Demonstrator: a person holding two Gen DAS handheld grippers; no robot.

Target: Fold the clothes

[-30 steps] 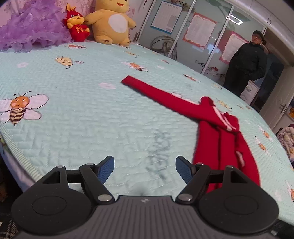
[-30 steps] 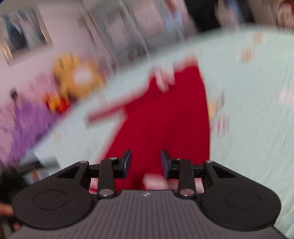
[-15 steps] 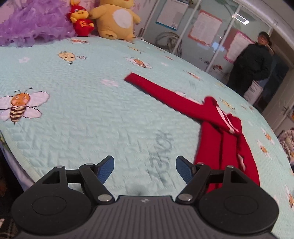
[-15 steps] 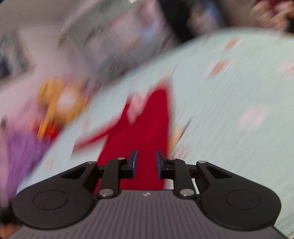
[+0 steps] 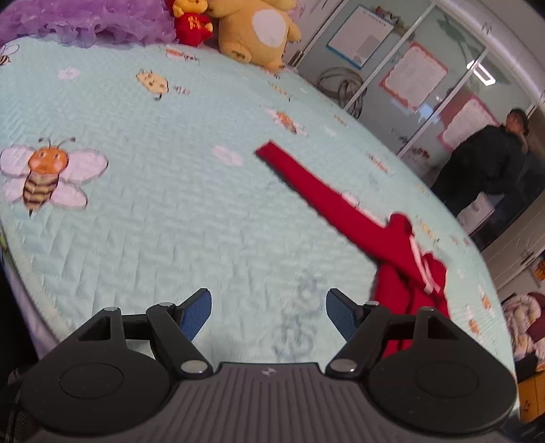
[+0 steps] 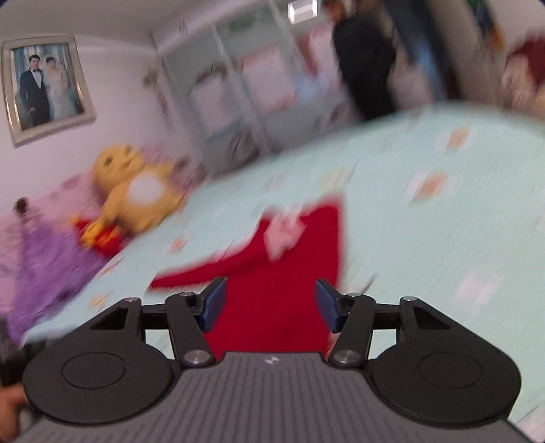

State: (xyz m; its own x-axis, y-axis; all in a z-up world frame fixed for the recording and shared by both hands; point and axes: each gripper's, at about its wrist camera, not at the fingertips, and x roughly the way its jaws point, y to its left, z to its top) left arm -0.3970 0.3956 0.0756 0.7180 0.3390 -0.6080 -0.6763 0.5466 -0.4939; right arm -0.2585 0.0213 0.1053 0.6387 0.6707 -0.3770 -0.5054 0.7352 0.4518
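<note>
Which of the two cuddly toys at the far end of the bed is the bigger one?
The yellow plush with the white belly; the red-dressed toy beside it is clearly smaller.

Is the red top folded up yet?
Partly. The red top lies bunched on the bedspread, one sleeve stretched straight out.

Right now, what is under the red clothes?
The red garment lies on the light blue bee-print quilt, one sleeve stretched out flat. The quilt shows all around it. Anything between the bunched, folded part and the quilt is covered and cannot be seen.
</note>
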